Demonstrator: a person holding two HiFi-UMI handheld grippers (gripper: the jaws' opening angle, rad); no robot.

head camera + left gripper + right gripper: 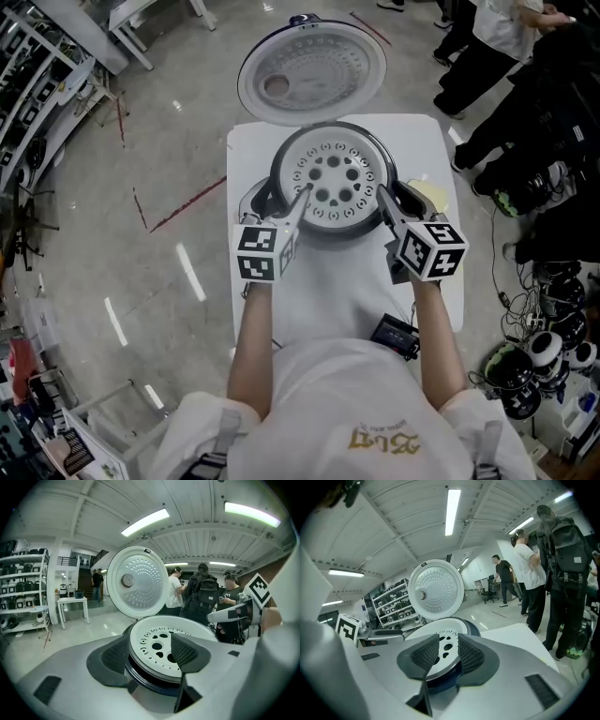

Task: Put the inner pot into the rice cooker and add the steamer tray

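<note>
The rice cooker [279, 167] stands on a white table [251, 150], its round lid [311, 73] swung open at the far side. The white steamer tray [333, 178], full of holes, lies flat in the cooker's mouth inside a dark rim [145, 679]; whatever is under the tray is hidden. My left gripper [302, 199] is at the tray's left edge, jaws wide apart with the tray's rim [161, 665] between them, pads off it. My right gripper [382, 199] is at the right edge, open, the tray [443, 633] showing through the gap [447, 640].
A black device [398, 335] lies on the table near my body, and a pale yellow item [433, 192] sits by the cooker's right side. People [487, 56] stand at the back right. Cables and dark gear [534, 366] crowd the floor on the right; shelves [37, 84] line the left.
</note>
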